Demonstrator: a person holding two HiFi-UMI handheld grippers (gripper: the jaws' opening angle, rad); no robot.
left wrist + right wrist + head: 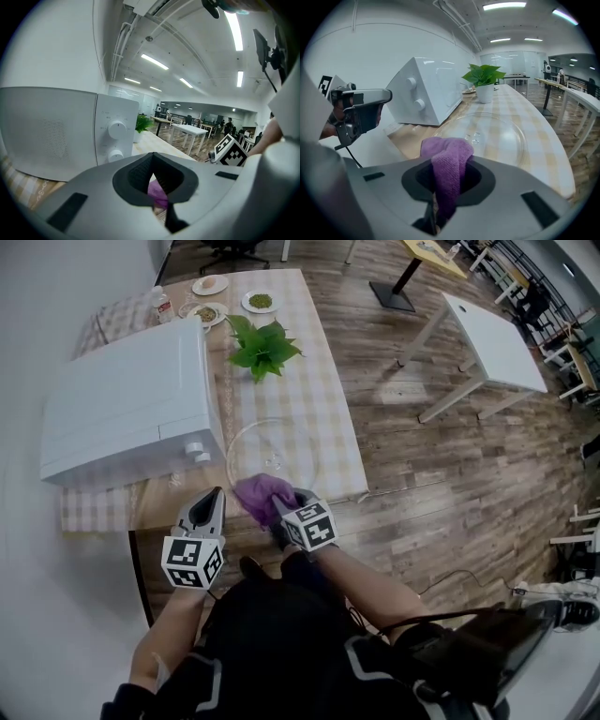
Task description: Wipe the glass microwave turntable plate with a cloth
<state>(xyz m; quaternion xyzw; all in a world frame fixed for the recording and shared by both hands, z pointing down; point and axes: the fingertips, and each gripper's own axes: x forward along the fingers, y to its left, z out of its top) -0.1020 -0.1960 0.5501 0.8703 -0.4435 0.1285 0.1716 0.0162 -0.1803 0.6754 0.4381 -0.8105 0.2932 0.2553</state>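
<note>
The clear glass turntable plate (281, 442) lies flat on the checked tablecloth (323, 399), in front of the white microwave (122, 409). My right gripper (281, 509) is shut on a purple cloth (261, 493), which is bunched at the plate's near rim. In the right gripper view the cloth (447, 157) drapes over the jaws, with the plate (501, 136) just beyond. My left gripper (217, 495) hovers left of the cloth near the table's front edge, shut and empty. A sliver of purple cloth (158, 193) shows past its jaws.
A potted green plant (262, 348) stands behind the plate. Small dishes of food (261, 302) and a bottle (161, 304) sit at the table's far end. The microwave's knobs (117, 129) are close to the left gripper. White tables (492, 338) stand on the wooden floor to the right.
</note>
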